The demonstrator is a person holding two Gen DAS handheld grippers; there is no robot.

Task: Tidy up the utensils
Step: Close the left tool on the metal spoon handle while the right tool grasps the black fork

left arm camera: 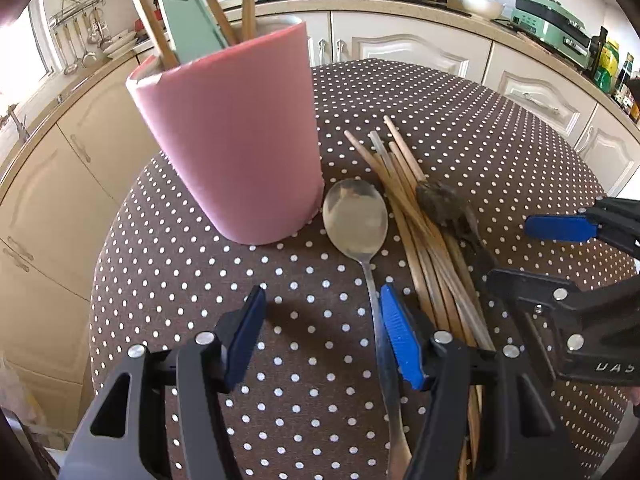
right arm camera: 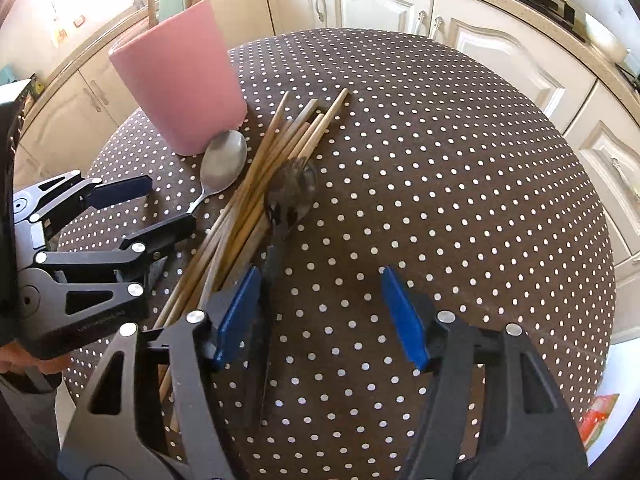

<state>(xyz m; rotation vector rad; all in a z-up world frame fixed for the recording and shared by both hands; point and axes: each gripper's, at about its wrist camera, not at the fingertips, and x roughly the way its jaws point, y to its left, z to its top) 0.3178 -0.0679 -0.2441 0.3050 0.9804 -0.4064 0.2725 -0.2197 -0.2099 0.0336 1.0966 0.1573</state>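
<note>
A pink utensil cup (left arm camera: 236,136) stands on the dotted table and holds wooden handles and a green spatula (left arm camera: 188,16). It also shows in the right wrist view (right arm camera: 180,76). A metal spoon (left arm camera: 356,216) lies beside the cup, bowl up, also seen from the right (right arm camera: 222,164). A bundle of wooden chopsticks (left arm camera: 416,224) lies right of it (right arm camera: 256,192), with a dark spoon (left arm camera: 444,204) on top (right arm camera: 290,192). My left gripper (left arm camera: 322,332) is open, its right finger by the spoon handle. My right gripper (right arm camera: 320,316) is open and empty, its left finger over the dark spoon's handle.
The round table (right arm camera: 460,180) has a brown white-dotted cloth. Cream kitchen cabinets (left arm camera: 420,48) and a counter with a hob and appliances curve around behind it. Hanging ladles (left arm camera: 76,44) are at the far left.
</note>
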